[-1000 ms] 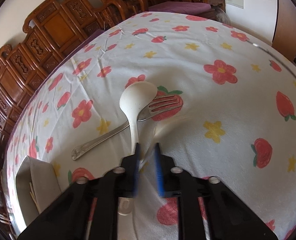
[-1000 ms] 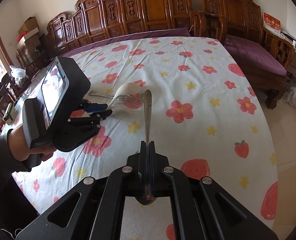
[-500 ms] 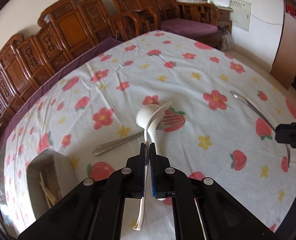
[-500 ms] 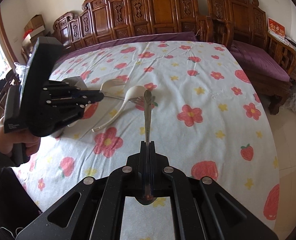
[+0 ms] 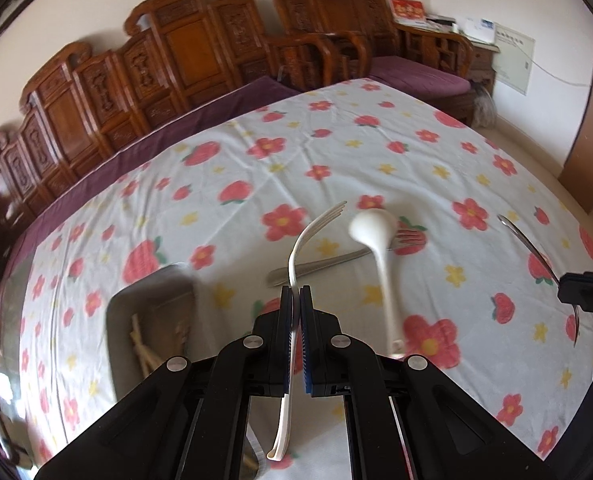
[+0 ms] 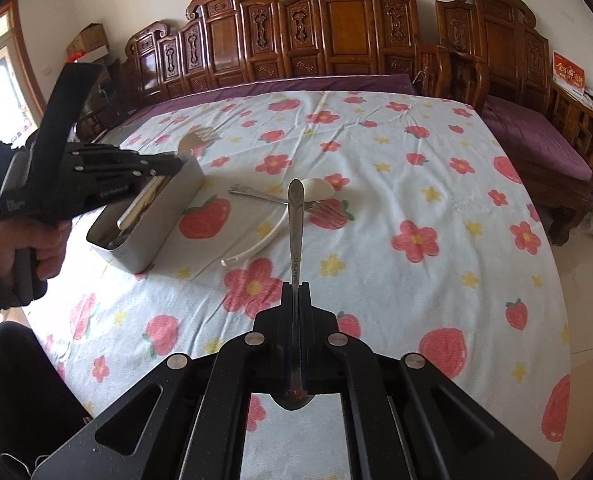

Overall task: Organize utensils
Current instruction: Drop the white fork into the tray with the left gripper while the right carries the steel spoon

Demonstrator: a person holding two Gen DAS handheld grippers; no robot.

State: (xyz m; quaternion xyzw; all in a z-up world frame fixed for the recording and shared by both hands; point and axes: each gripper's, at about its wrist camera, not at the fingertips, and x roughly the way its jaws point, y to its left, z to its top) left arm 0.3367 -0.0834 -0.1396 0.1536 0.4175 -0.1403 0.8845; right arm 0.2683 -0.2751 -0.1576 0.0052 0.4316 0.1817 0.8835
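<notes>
My left gripper (image 5: 295,296) is shut on a white plastic fork (image 5: 308,236) and holds it in the air, tines forward; in the right wrist view it (image 6: 168,166) hovers over the metal box (image 6: 164,220). The metal box (image 5: 152,320) holds chopsticks. A white ladle (image 5: 380,248) lies on the flowered cloth across a steel fork (image 5: 328,262). My right gripper (image 6: 295,292) is shut on a steel spoon (image 6: 296,220), held above the cloth on the right.
The flowered tablecloth (image 6: 416,168) covers a large table. Carved wooden benches (image 6: 336,28) with purple cushions line the far side and right. The person's hand (image 6: 36,248) holds the left gripper at the left edge.
My left gripper closed on the white fork, lifted it off the cloth and swung left toward the metal box. The ladle and steel fork stayed on the cloth. The right gripper barely moved.
</notes>
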